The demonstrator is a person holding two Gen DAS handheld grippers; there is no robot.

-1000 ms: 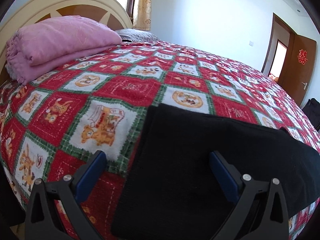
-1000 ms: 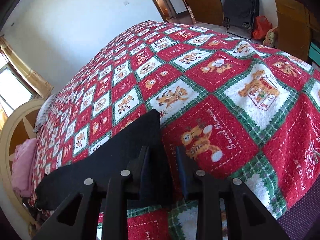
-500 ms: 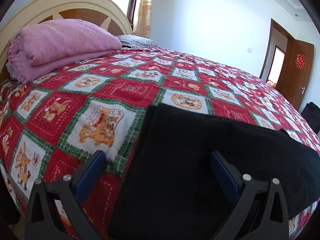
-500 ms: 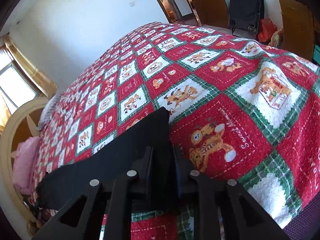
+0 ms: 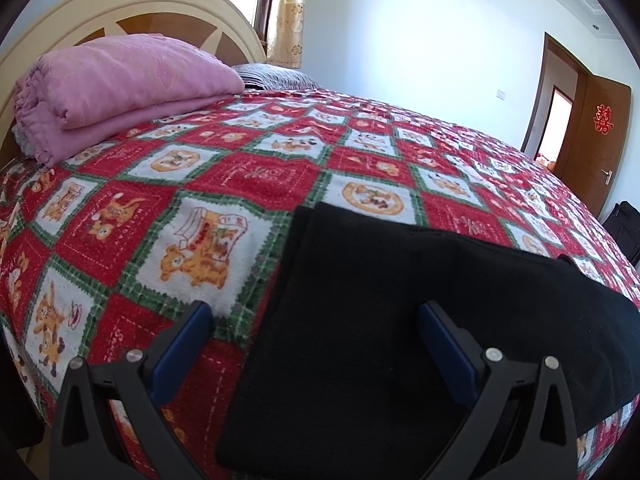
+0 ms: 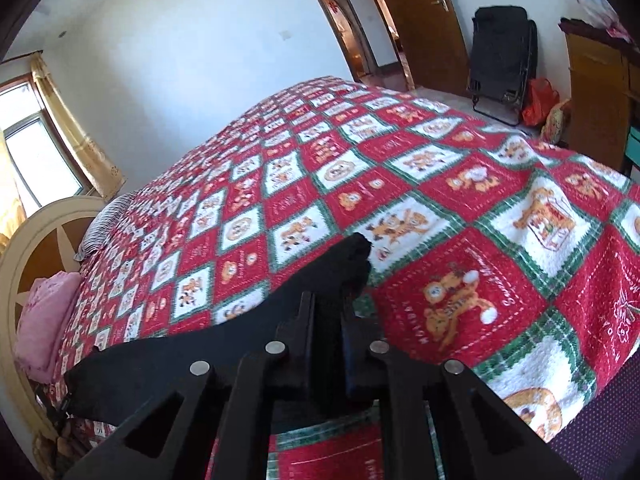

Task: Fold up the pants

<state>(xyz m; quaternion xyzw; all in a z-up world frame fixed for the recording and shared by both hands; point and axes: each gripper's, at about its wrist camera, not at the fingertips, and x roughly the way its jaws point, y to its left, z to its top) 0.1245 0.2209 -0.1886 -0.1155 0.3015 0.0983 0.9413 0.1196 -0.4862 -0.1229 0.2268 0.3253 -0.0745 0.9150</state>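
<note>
The black pants [image 5: 380,320] lie lengthwise along the near edge of a bed with a red, green and white patterned quilt [image 5: 240,184]. My left gripper [image 5: 316,324] is open and hovers over one end of the pants, its blue-padded fingers astride the cloth's left edge. In the right wrist view my right gripper [image 6: 330,308] is shut on the other end of the pants [image 6: 224,344] and lifts it off the quilt [image 6: 460,240], so the cloth's corner sticks up past the fingertips.
A folded pink blanket [image 5: 116,88] lies by the cream headboard [image 5: 140,12], with a striped pillow [image 5: 276,74] behind it. A black folding chair [image 6: 502,64], bags and a wooden cabinet [image 6: 600,92] stand past the foot of the bed. A brown door [image 5: 596,140] stands open.
My right gripper has closed on the pants end and raised it, bunching the cloth upward. My left gripper stayed open and dropped slightly lower over the other end.
</note>
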